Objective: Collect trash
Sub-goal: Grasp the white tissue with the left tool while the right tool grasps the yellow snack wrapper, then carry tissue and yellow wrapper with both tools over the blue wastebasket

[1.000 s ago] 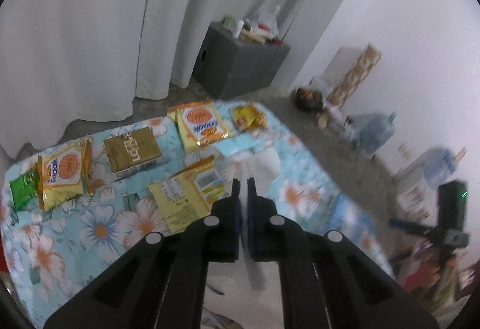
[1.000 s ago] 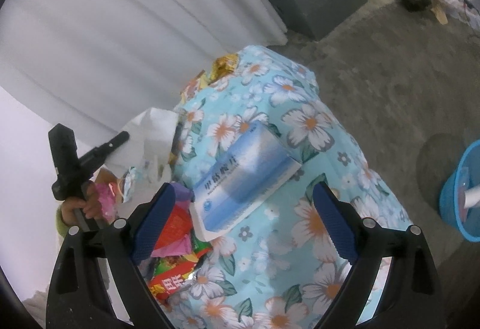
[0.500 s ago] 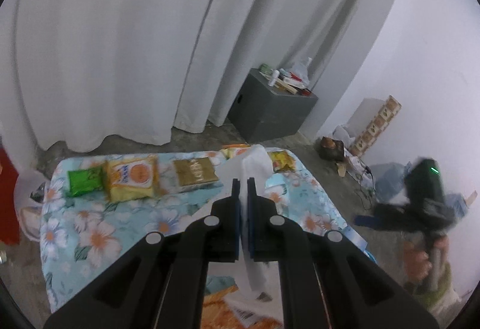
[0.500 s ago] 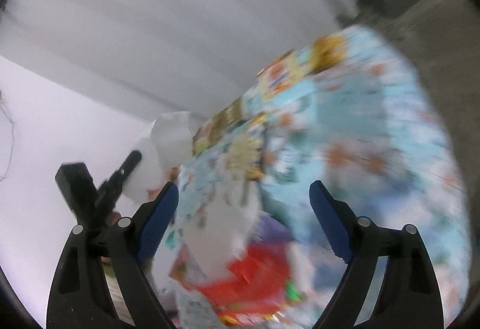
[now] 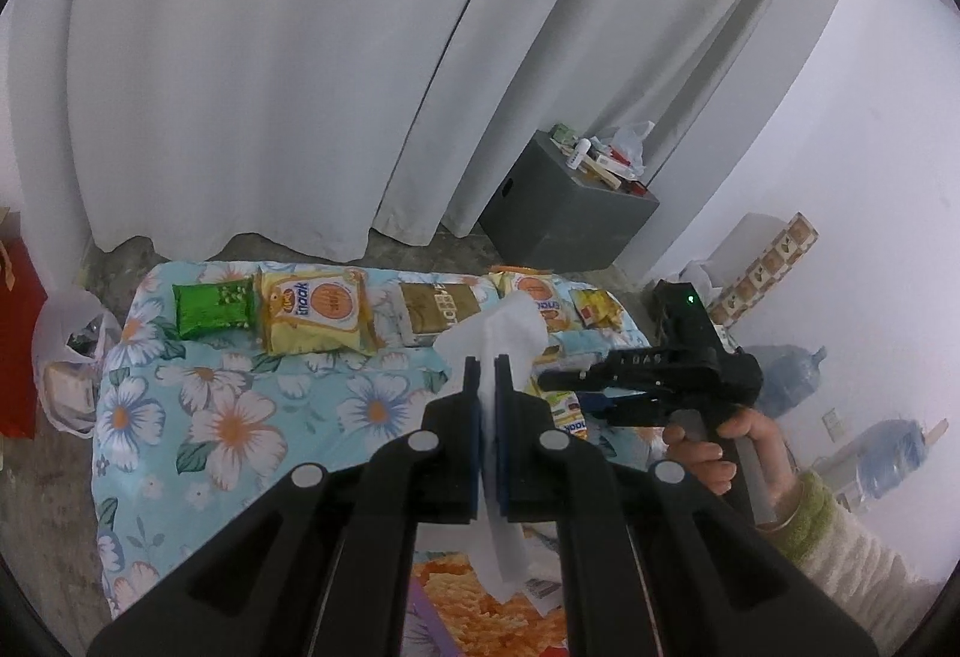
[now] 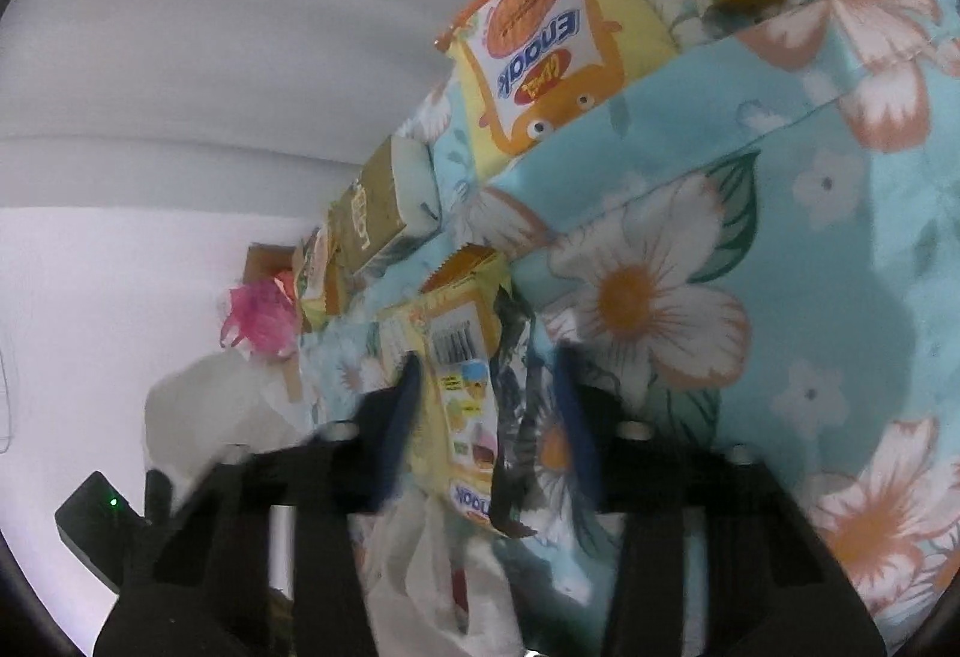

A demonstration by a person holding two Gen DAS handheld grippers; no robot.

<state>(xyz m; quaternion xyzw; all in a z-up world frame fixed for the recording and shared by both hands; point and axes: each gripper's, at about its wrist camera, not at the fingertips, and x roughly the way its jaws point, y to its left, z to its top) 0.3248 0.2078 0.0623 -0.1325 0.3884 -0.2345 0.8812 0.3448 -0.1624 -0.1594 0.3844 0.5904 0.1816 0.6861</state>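
Since a second ago, right gripper (image 6: 489,405) has dropped onto a yellow snack wrapper (image 6: 459,357), jaws closing around it without gripping yet. Barcode faces up; "Enaak" shows on a packet (image 6: 552,51) beyond the fingertips. Left gripper (image 5: 487,375) stays pinched on a white plastic bag (image 5: 501,333). Flowered cloth (image 6: 780,237) lies open rightward.
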